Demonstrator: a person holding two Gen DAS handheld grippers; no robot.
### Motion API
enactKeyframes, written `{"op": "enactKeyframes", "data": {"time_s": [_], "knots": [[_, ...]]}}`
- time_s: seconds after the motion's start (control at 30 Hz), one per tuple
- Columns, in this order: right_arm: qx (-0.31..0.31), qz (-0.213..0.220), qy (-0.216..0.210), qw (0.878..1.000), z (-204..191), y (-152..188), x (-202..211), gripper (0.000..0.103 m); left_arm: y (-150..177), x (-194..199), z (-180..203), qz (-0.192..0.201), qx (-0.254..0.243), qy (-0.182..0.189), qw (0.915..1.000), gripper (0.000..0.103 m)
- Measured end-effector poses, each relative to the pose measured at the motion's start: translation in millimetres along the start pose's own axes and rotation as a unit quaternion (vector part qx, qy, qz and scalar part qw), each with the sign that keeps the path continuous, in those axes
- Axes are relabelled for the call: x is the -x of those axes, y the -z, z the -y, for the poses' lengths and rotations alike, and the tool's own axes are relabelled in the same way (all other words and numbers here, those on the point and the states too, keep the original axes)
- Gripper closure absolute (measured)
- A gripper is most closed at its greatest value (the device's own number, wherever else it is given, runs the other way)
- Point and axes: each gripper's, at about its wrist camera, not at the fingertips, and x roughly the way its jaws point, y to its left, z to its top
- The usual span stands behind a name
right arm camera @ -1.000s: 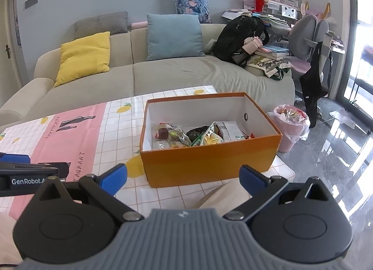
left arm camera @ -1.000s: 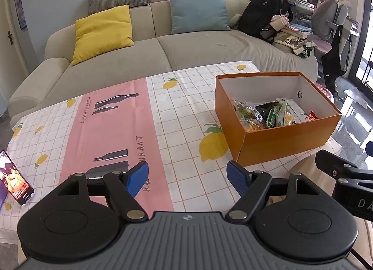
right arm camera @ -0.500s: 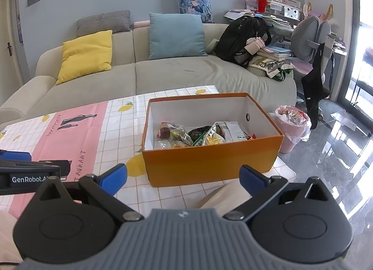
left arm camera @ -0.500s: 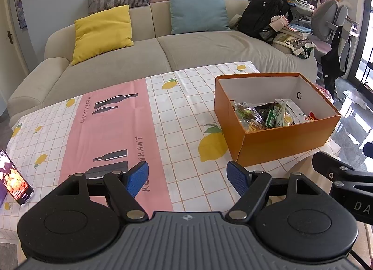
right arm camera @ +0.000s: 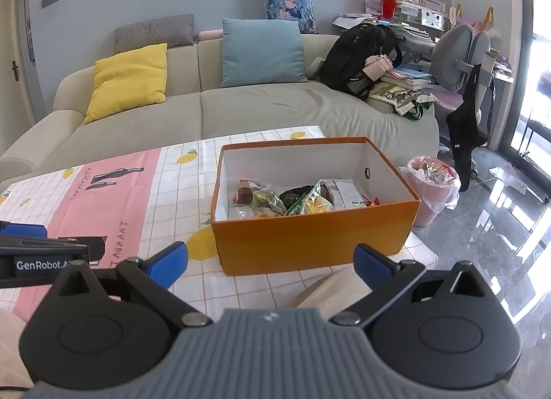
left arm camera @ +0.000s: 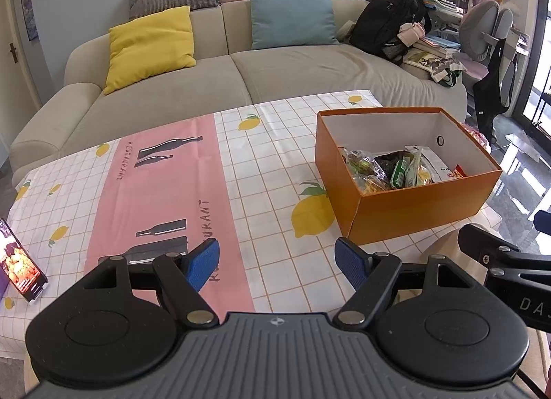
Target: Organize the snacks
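Note:
An open orange box [left arm camera: 423,208] stands at the right end of the table, also in the right wrist view [right arm camera: 316,240]. Several snack packets [left arm camera: 396,171] lie inside it; they show in the right wrist view too [right arm camera: 296,197]. My left gripper [left arm camera: 277,263] is open and empty, low over the table's front edge, left of the box. My right gripper [right arm camera: 270,263] is open and empty, in front of the box's near wall. The right gripper's side shows in the left wrist view [left arm camera: 499,258].
The table wears a checked lemon cloth with a pink stripe [left arm camera: 158,192]. A phone [left arm camera: 20,263] leans at the left edge. A beige sofa [left arm camera: 241,89] with cushions stands behind. A pink bin [right arm camera: 432,192] and grey chair [right arm camera: 461,61] stand right.
Both grippers drifted very slightly; the box sits a little lower and nearer in the right wrist view. Both stay open and empty.

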Motion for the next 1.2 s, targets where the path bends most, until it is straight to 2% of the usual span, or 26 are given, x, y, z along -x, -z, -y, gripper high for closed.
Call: {"op": "enactKeyframes", "data": {"time_s": [1.2], "knots": [[0.006, -0.005, -0.004, 1.000, 2.4, -0.3, -1.9, 0.003, 1.2, 3.9, -3.9, 0.005, 0.012, -0.002, 0.9999, 0.014]]}}
